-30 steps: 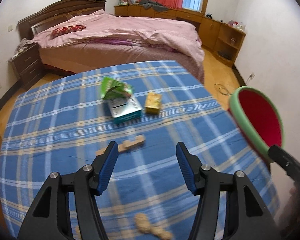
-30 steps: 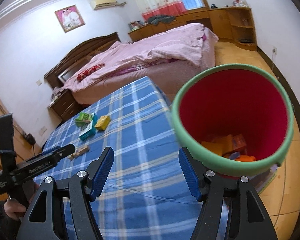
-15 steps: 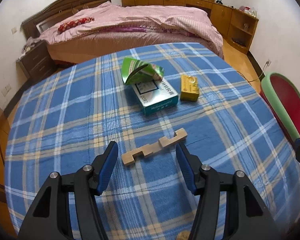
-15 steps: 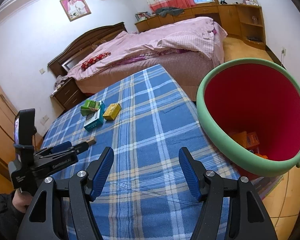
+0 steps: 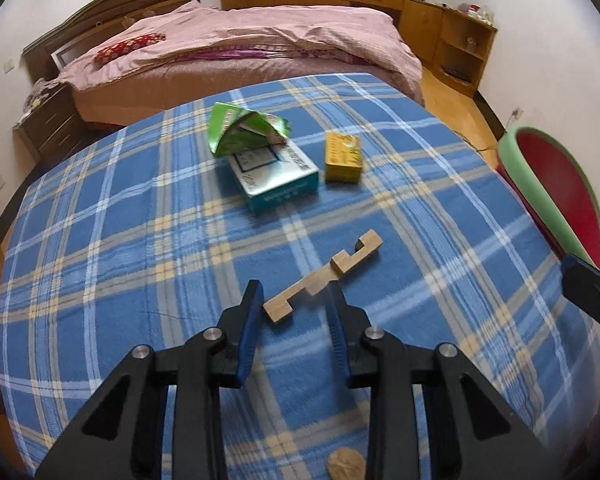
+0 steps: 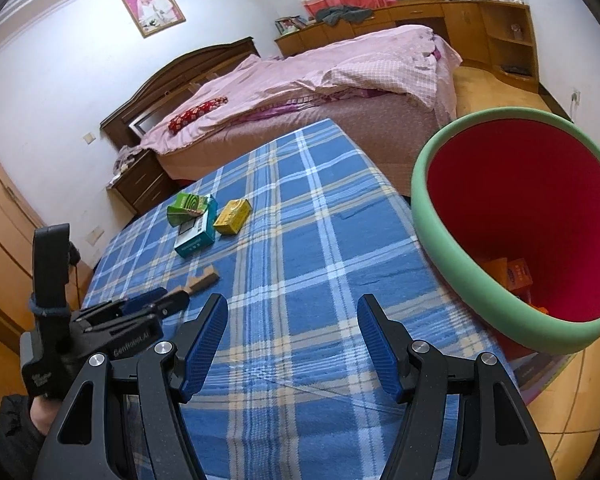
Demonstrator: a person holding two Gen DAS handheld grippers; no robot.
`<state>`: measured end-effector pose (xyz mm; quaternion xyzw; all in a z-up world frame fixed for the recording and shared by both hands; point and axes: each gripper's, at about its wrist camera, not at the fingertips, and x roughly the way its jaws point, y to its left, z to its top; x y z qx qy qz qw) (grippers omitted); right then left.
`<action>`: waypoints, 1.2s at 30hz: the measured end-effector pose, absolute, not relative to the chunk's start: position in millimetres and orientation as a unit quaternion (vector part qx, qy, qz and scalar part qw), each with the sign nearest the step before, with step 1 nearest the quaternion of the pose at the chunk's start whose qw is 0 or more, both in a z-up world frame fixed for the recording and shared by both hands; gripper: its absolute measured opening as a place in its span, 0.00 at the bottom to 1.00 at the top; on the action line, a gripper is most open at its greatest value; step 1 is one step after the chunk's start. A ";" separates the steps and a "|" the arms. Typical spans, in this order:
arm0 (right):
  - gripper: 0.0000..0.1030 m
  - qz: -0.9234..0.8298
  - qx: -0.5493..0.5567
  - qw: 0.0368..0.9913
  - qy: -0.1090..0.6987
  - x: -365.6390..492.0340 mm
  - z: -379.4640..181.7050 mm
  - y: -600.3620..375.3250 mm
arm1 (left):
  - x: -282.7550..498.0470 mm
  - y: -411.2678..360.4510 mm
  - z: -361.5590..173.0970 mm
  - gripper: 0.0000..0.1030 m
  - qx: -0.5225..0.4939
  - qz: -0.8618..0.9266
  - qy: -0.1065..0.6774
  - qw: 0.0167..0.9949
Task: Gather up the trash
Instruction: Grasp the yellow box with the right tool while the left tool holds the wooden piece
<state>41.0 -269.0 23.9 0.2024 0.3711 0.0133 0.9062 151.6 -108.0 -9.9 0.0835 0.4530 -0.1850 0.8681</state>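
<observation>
Trash is only partly collected, judging by the left wrist view: a notched wooden piece (image 5: 324,276), a teal box (image 5: 278,178) with a torn green carton (image 5: 246,130) lying on it, a yellow box (image 5: 343,157) and a small brown scrap (image 5: 346,465) near the bottom edge all lie on the plaid-covered table (image 5: 120,220). The left gripper (image 5: 294,300) has just been closing; its fingers (image 5: 247,332) stand narrowly apart with the near end of the wooden piece between them, and I cannot tell whether the pads touch it yet, so I judge it not yet gripped. The green-rimmed bin (image 5: 518,168) waits at the table's right edge.

From the right wrist view, the bin (image 6: 440,236) already holds some orange packets at its bottom, so a share of the work is done. The right gripper (image 6: 292,340) hovers over bare cloth with its fingers (image 6: 206,340) wide apart, holding and touching nothing. The boxes sit well beyond it, the wooden piece at the left gripper's tips.
</observation>
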 end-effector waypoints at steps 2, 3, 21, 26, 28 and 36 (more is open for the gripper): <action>0.67 0.016 0.202 0.906 0.372 41.6 23.7 -267.6 | 149.0 -104.9 -9.4 0.31 0.073 -0.189 0.455 0.867; 0.67 0.016 0.201 0.906 0.373 41.8 23.4 -267.5 | 148.8 -101.9 -8.8 0.31 0.061 -0.192 0.458 0.866; 0.67 0.024 0.159 0.903 0.398 113.0 34.1 -232.0 | 191.0 -12.5 26.4 0.31 -0.100 -0.081 0.418 0.899; 0.67 0.015 0.158 0.898 0.411 147.0 23.0 -215.9 | 201.8 8.8 14.9 0.31 -0.128 -0.046 0.406 0.904; 0.67 0.011 0.156 0.895 0.418 159.7 17.6 -210.1 | 203.7 15.0 7.6 0.31 -0.136 -0.036 0.404 0.904; 0.67 -0.025 0.136 0.892 0.429 197.0 2.1 -194.0 | 204.6 32.0 -4.0 0.31 -0.163 -0.029 0.404 0.900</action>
